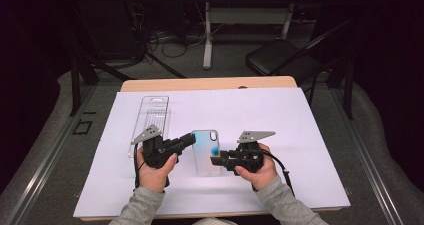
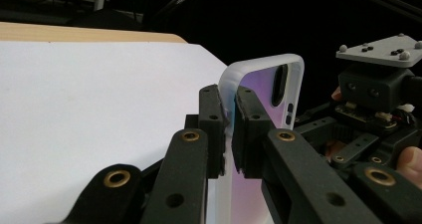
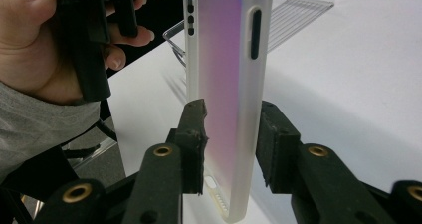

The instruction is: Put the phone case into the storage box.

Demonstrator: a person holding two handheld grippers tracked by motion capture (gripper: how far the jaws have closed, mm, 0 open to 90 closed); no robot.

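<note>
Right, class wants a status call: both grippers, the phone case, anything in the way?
Left gripper shut on phone case rim. Right gripper jaws astride its edge, not clamped. Clear plastic package lies on the table beyond the left gripper, not in the way.

We see a frosted, translucent plastic phone case, a clear glossy plastic tray, and matt white paper over wood.
</note>
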